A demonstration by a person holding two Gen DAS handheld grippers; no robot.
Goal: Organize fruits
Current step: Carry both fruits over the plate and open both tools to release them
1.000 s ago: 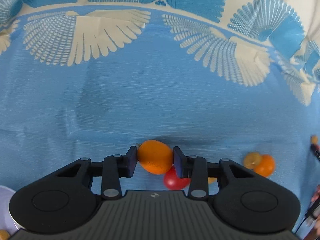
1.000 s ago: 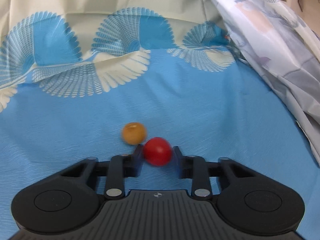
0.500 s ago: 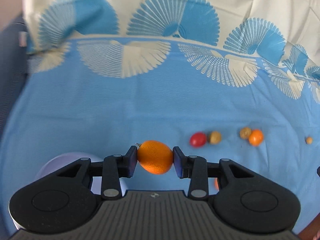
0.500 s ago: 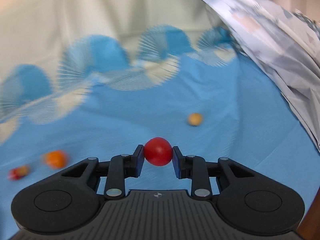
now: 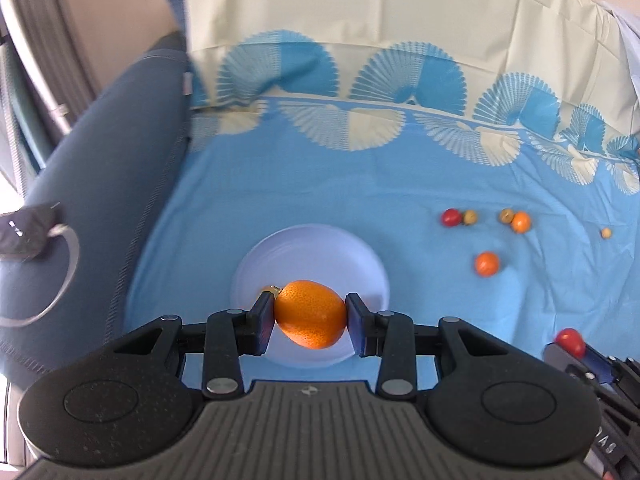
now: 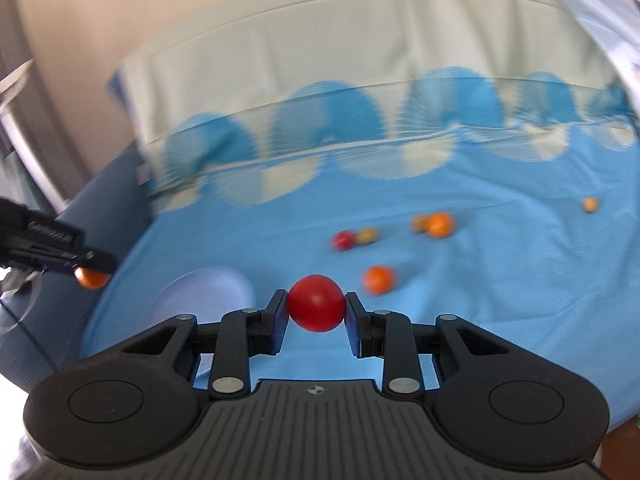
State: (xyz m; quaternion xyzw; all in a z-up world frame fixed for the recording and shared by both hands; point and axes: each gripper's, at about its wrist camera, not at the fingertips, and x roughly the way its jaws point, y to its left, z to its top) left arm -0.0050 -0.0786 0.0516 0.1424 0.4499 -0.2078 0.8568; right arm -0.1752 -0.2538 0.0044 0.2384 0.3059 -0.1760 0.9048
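Left gripper (image 5: pixel 310 316) clamps the orange fruit (image 5: pixel 311 313) over the pale plate (image 5: pixel 360 258). Right gripper (image 6: pixel 316 310), beside the plate, pinches a red tomato (image 6: pixel 316 303). Loose fruits (image 6: pixel 379 279) past the plate blur (kinds unclear on the blue cloth (image 5: pixel 320 188)).

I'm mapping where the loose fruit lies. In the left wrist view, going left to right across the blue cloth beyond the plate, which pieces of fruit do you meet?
Red fruit → small yellowish fruit touching it → lone orange fruit, nearer the camera → yellowish fruit → orange fruit against it → tiny yellowish fruit far right.
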